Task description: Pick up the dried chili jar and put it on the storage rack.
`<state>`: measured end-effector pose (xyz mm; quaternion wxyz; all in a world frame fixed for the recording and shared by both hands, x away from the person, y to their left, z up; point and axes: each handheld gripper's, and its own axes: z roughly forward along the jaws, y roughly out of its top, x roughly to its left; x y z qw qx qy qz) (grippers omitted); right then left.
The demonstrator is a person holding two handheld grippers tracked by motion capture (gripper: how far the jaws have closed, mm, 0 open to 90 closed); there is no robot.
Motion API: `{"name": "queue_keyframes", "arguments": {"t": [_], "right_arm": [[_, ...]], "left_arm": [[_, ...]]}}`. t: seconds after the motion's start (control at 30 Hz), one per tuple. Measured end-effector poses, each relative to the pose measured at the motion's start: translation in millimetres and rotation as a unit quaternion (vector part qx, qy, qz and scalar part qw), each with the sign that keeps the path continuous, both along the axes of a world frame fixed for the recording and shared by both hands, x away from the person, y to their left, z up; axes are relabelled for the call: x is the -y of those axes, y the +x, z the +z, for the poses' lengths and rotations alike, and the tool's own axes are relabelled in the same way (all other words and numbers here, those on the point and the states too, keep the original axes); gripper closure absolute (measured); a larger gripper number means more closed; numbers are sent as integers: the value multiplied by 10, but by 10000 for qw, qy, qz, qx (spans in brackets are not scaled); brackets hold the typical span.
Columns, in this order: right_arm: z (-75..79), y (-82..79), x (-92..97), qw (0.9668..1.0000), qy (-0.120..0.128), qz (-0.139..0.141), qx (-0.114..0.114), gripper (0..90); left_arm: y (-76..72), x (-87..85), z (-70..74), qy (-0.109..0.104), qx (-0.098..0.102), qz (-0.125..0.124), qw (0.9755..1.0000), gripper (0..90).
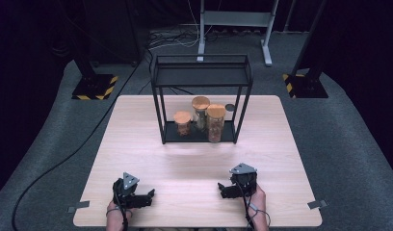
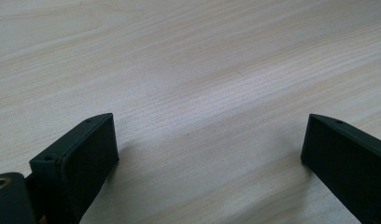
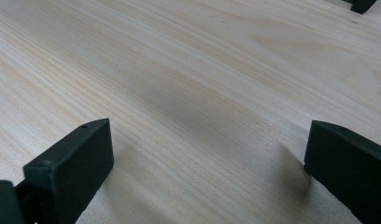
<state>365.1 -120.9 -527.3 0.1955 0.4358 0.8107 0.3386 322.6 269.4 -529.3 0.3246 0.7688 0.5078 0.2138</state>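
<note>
Both tools parked at near edge of counter (image 1: 137,120), one per hand, pointing inward toward each other. Looks like a ready pose, nothing started. Left tool (image 1: 149,195): jaws wide, nothing btwn, bare wood under them. Right tool (image 1: 221,188): same, wide, empty. Jars well apart from both, at far side: 3 glass jars w/ cork lids on bottom shelf of black wire rack (image 1: 158,103). Short jar (image 1: 183,123) at left, tall jar (image 1: 201,113) behind middle, front jar (image 1: 216,123) at right, clustered close. Top shelf bare, prob. the destination. 2 tools, 3 jars, 1 rack.
</note>
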Motion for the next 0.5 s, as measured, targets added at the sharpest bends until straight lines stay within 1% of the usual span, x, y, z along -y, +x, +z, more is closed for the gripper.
{"name": "queue_keyframes", "arguments": {"t": [0.5], "right_arm": [[2,-2,6,10000,21,-33,14,6]], "left_arm": [[3,7,0,-1,5,10,10000,31]]}}
